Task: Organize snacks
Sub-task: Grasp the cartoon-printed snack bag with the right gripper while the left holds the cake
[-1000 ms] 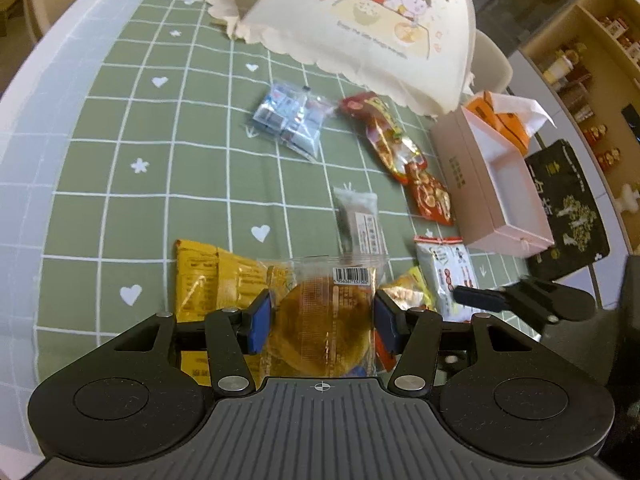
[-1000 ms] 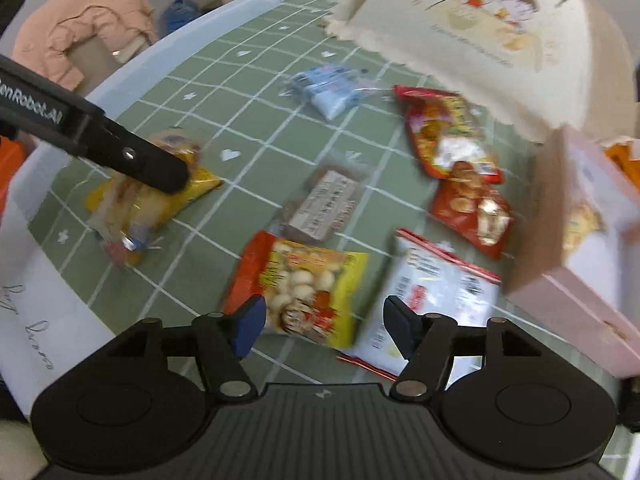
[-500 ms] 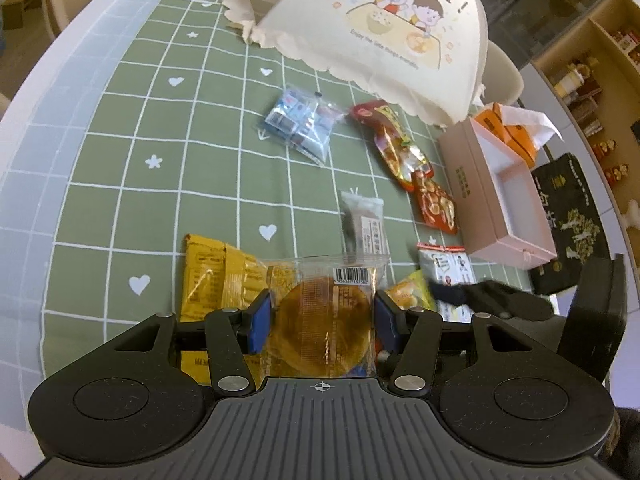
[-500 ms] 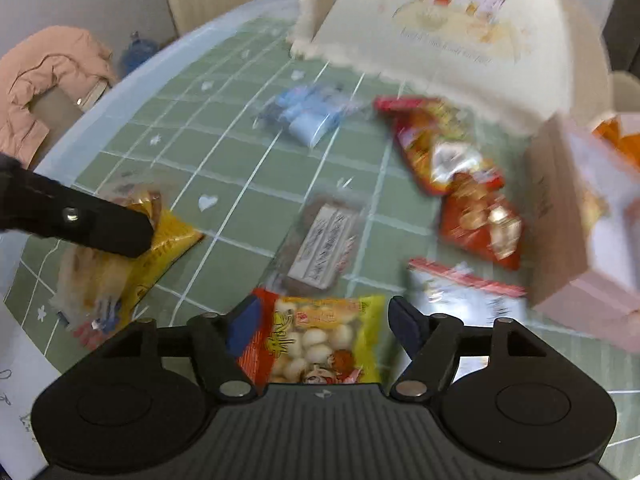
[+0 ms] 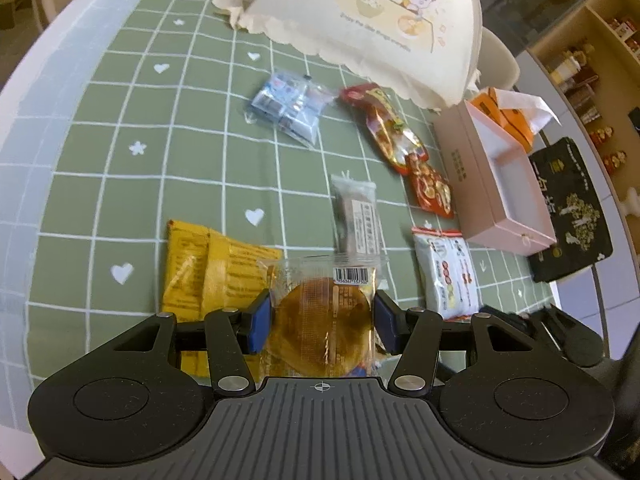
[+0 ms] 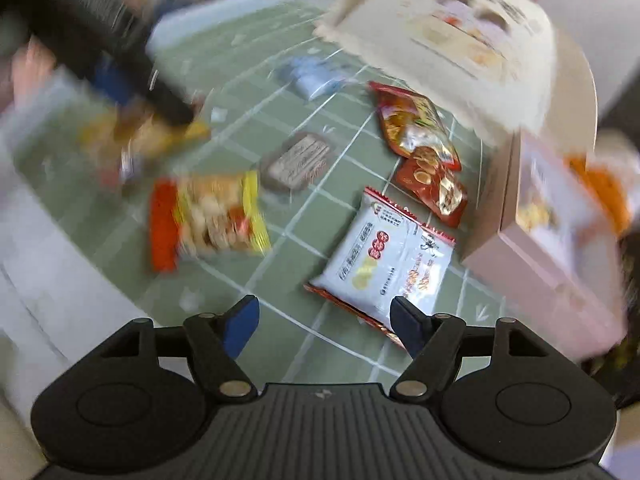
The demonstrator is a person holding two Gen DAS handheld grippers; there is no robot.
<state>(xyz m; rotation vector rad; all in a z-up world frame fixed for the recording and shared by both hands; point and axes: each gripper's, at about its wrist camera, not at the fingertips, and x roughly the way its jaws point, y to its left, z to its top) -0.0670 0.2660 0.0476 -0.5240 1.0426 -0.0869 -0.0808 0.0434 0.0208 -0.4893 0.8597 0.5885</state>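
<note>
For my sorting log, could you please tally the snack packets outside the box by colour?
Red packets: 2
Yellow packet: 1
Red-and-yellow packet: 1
White packet: 1
Blue packet: 1
Grey packet: 1
Clear pastry packet in left gripper: 1
Total: 8

Barcode — on clear pastry packet (image 5: 324,312)

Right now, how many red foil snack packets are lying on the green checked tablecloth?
2. The larger red foil packet lies near the cream fabric cover; the smaller red foil packet overlaps its near end, beside the pink box. Others may be hidden.
</note>
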